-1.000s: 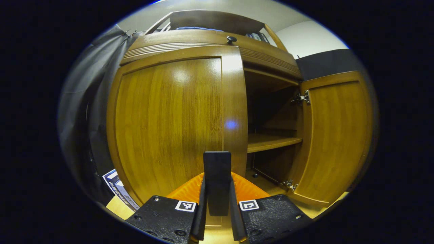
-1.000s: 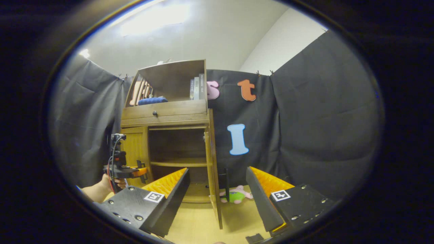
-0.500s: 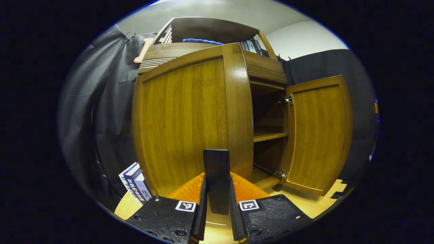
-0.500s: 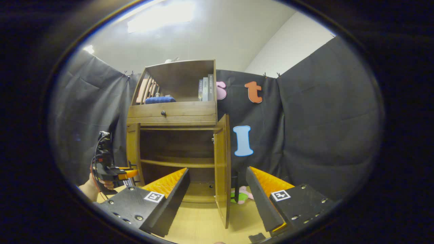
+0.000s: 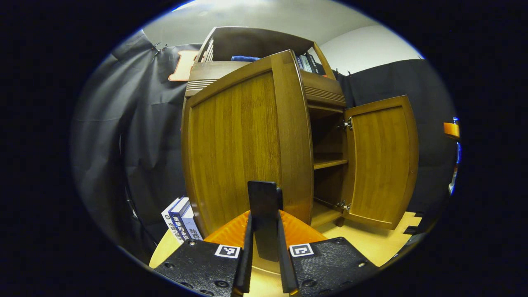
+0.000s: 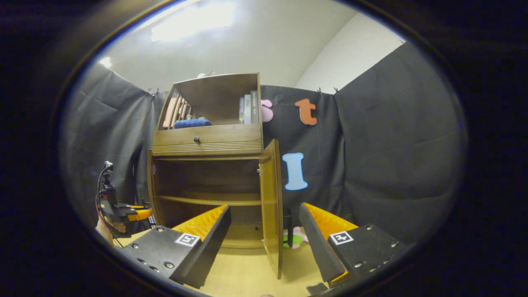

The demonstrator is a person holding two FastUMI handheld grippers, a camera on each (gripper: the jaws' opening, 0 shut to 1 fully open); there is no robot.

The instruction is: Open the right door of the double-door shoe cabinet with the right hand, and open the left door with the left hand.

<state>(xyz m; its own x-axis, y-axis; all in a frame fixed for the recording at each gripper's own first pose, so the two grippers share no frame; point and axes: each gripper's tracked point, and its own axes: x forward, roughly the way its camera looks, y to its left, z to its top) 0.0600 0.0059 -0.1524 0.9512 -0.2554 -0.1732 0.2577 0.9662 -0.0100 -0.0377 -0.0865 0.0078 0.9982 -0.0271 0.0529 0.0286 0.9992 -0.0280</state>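
Cabinet [image 6: 206, 140] stands against the booth wall, long axis vertical, mouth facing me. Both doors hang on vertical hinge lines. Right door [image 6: 272, 206] stands swung out, near edge-on in the right gripper view. Left door [image 5: 243, 144] is part open, its free edge toward my left gripper [image 5: 264, 231], whose fingers pinch the dark handle [image 5: 264, 202]. Right gripper [image 6: 264, 231] is spread, gripping nothing. Risk: I judge that pulling off the door's arc twists the handle out of the pinch.

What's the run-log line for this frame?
left gripper: shut on left door handle | right gripper: open, holding nothing | right door: open | left door: swung open
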